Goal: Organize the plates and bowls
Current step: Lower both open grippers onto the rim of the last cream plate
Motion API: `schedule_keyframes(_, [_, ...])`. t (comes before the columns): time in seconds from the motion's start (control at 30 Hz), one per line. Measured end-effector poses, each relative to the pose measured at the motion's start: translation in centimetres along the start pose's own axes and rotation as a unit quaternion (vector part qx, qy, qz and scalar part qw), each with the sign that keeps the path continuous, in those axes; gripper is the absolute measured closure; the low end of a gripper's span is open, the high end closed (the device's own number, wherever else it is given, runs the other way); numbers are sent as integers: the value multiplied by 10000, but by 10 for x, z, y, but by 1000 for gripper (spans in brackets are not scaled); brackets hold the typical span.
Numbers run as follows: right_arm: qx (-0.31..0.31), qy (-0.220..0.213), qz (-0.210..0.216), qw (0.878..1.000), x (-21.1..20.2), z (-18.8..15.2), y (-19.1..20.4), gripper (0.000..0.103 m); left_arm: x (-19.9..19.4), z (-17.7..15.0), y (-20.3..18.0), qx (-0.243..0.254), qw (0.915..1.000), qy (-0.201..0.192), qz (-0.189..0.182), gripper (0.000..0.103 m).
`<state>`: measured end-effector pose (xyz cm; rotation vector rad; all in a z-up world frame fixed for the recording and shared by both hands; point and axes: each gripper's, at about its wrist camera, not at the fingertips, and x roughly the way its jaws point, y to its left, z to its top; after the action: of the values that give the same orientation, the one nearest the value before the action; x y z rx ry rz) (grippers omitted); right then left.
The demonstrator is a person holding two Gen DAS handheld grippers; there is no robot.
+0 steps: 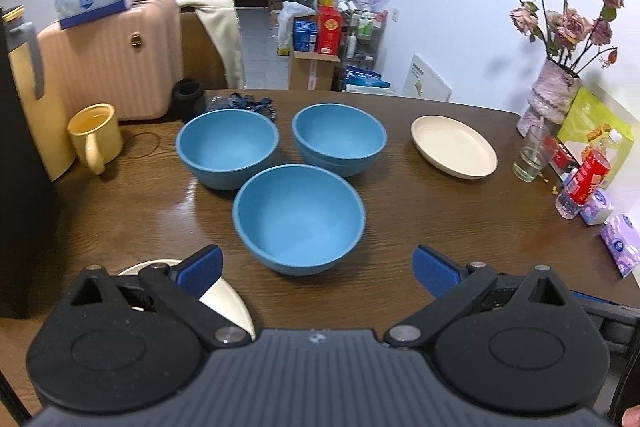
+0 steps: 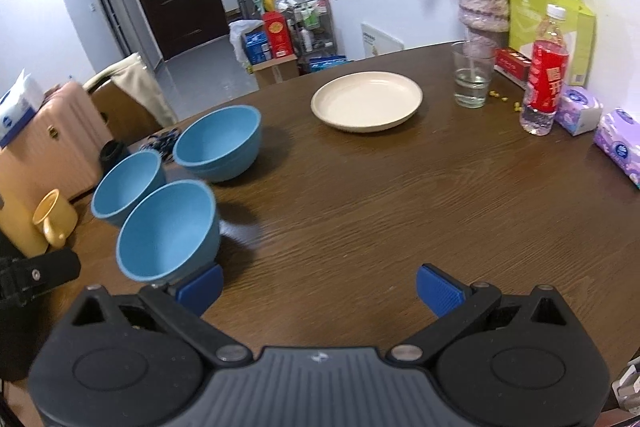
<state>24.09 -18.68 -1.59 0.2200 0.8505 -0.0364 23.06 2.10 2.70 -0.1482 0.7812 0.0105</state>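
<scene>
Three blue bowls stand upright on the brown table: a near bowl (image 1: 299,218), a far left bowl (image 1: 227,147) and a far right bowl (image 1: 339,138). A cream plate (image 1: 454,146) lies at the far right. A second cream plate (image 1: 226,301) lies partly under my left gripper's left finger. My left gripper (image 1: 318,271) is open and empty, just short of the near bowl. My right gripper (image 2: 320,291) is open and empty over bare table, with the near bowl (image 2: 168,229) at its left finger. The far plate (image 2: 367,101) lies ahead.
A yellow mug (image 1: 96,137) and a black appliance (image 1: 20,187) stand at the left. A glass (image 2: 472,75), a red-labelled bottle (image 2: 544,75), a flower vase (image 2: 484,3) and tissue packs (image 2: 620,147) line the right edge. A pink suitcase (image 1: 116,59) stands beyond the table.
</scene>
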Motion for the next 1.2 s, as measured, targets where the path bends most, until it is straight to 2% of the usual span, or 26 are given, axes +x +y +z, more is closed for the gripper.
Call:
schedule_keyframes(0.4, [237, -68, -332, 9991, 10, 52, -48, 0, 29, 35, -46, 42, 9997, 70, -242, 0])
schedule_keyframes(0.63, [186, -57, -508, 9985, 21, 90, -71, 0, 51, 67, -73, 212, 9993, 77, -313, 0])
schedule_keyframes(0.97, [150, 98, -517, 9985, 50, 142, -101, 0, 91, 110, -107, 64, 9991, 137, -405, 0])
schedule_keyframes(1.2, [120, 242, -428, 9987, 84, 180, -118, 0, 132, 142, -140, 122, 9992, 206, -335, 0])
